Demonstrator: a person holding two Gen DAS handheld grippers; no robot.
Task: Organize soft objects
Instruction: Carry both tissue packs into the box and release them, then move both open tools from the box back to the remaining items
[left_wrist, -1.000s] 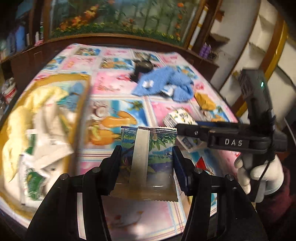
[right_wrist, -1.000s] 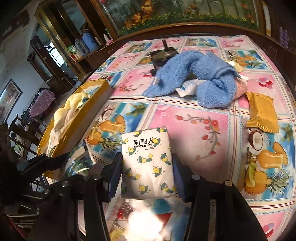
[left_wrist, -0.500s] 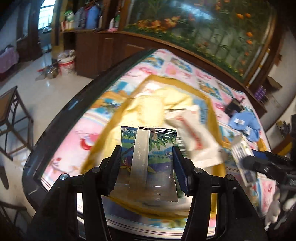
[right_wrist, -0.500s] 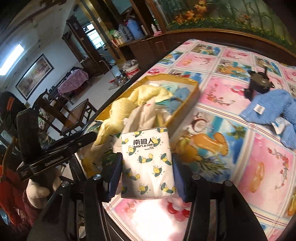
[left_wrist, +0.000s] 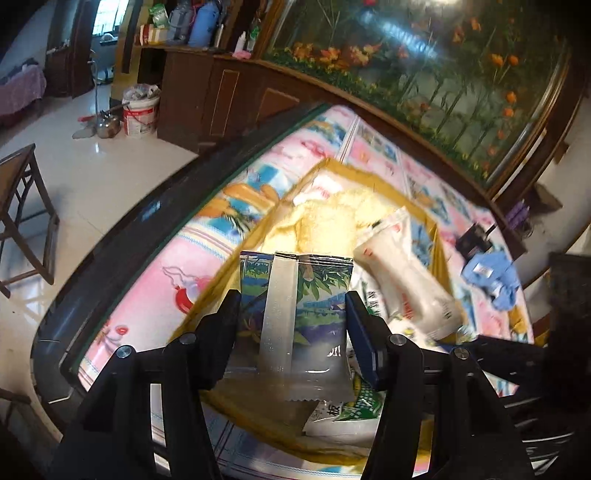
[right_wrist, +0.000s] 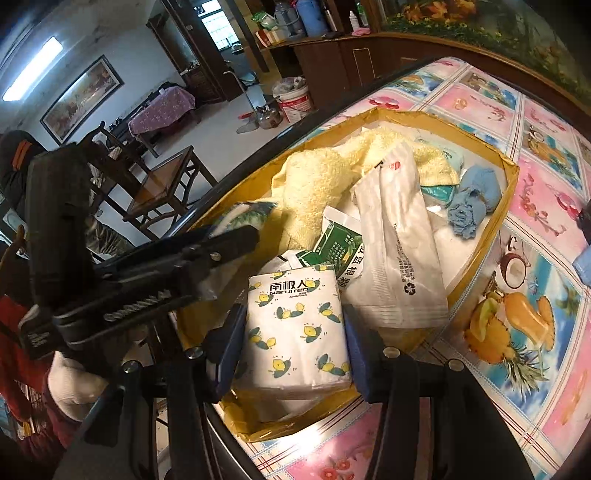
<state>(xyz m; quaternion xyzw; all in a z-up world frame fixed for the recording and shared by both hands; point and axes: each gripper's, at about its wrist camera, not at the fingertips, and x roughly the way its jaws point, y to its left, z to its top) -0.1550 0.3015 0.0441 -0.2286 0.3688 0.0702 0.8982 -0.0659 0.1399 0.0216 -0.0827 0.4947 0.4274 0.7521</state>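
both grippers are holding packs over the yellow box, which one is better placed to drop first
Right, probably. The right gripper holds its lemon-print tissue pack well over the yellow box, above items already inside. The left gripper holds its leafy packet nearer the box's edge.

Pale tiled floor; wooden chair (dark frame).

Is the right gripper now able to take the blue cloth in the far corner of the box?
Probably not yet. The right gripper is shut on the tissue pack, and the long white packet lies between it and the blue cloth.
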